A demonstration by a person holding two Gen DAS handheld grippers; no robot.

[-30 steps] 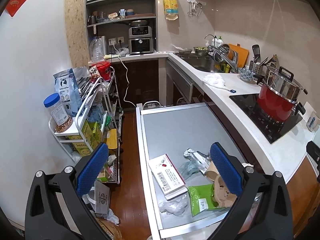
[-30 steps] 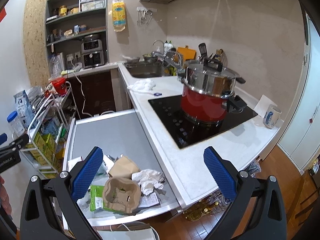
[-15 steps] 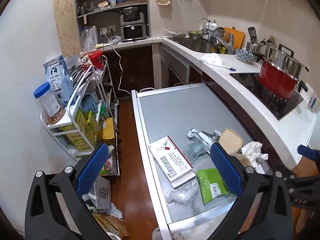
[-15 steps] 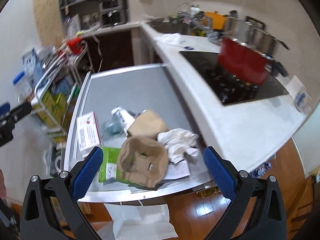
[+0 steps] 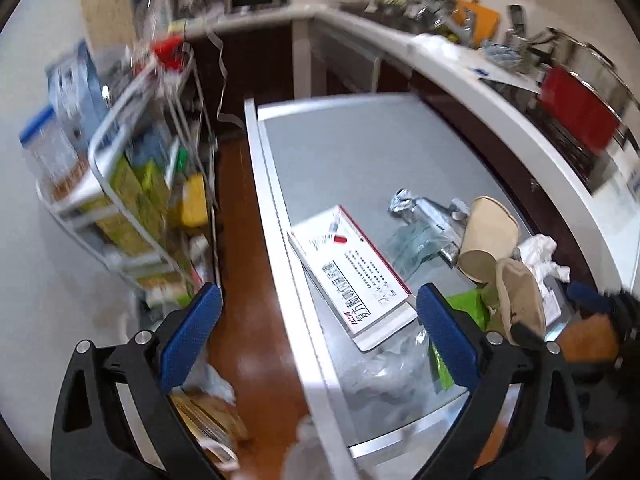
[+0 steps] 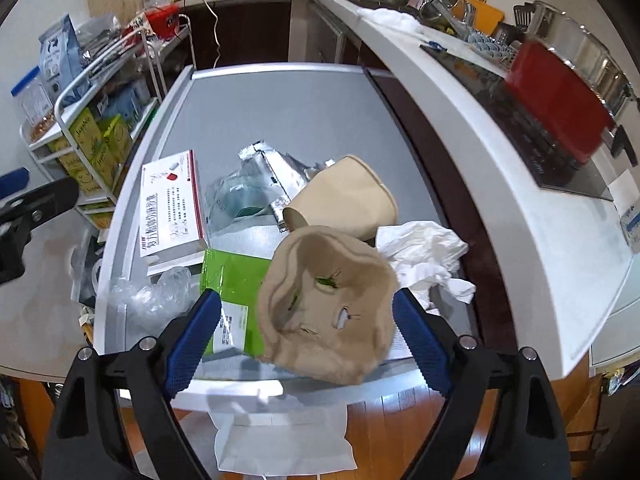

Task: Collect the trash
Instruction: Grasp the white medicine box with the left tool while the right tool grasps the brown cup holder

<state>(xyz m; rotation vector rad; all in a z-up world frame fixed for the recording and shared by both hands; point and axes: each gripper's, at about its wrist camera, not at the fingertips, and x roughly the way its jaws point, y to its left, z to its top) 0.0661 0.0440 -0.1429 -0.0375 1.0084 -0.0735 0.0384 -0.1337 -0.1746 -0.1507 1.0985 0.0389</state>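
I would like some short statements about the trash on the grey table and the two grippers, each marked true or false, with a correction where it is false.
1. The crushed tan paper cup lies between the fingers of the right gripper. True; its jaws are closing, but the pads do not press on it yet.
2. The green packet lies on top of the crushed cup. False: the cup lies partly over the packet.
3. The white and red box lies flat on the grey table. True.
4. The left gripper is shut on the box. False: it is open and holds nothing.
5. The red pot stands on the grey table. False: it stands on the black cooktop.
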